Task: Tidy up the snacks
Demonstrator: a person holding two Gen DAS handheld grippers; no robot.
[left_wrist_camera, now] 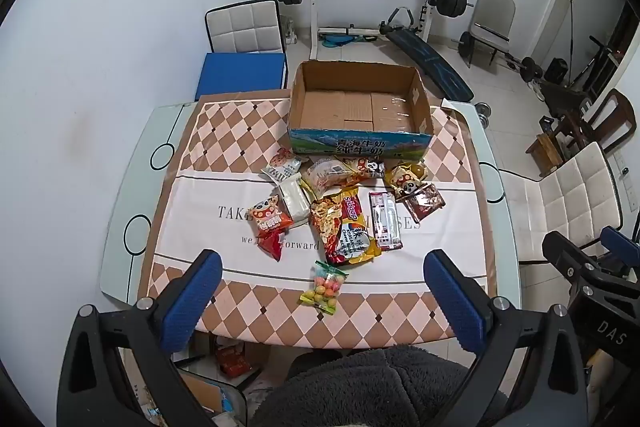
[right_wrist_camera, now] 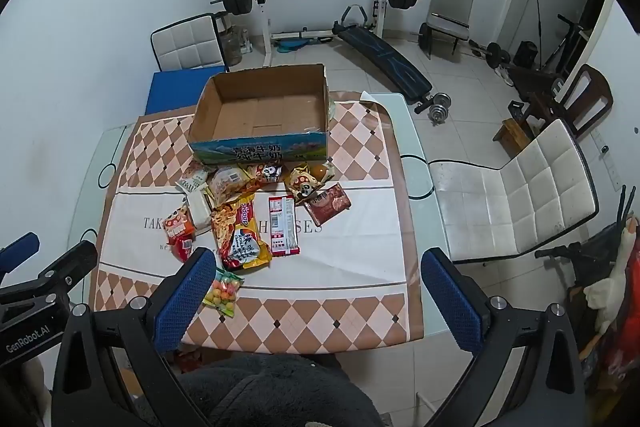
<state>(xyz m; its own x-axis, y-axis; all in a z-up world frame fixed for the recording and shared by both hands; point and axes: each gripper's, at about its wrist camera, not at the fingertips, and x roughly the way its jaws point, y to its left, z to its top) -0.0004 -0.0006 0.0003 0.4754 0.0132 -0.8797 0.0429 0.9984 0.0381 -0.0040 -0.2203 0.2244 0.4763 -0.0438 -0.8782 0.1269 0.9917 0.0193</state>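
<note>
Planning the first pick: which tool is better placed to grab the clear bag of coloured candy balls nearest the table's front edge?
Probably the left tool: the clear bag of coloured candy balls lies centred between its open fingers. In the right tool's view the bag sits off beside its left finger. Both tools are empty.

One cardboard box [left_wrist_camera: 360, 143] stands on the one table [left_wrist_camera: 120, 227], and about eleven snack packets lie loose before it, though overlaps make the count unsure. Among them are one bag of coloured candy balls [left_wrist_camera: 325, 287], one large Sidaap noodle bag [left_wrist_camera: 344, 227], one long red-and-white packet [left_wrist_camera: 385, 221] and one brown packet [left_wrist_camera: 425, 202]. Two hand-held grippers show, left [left_wrist_camera: 322, 287] and right [right_wrist_camera: 318, 285].
</note>
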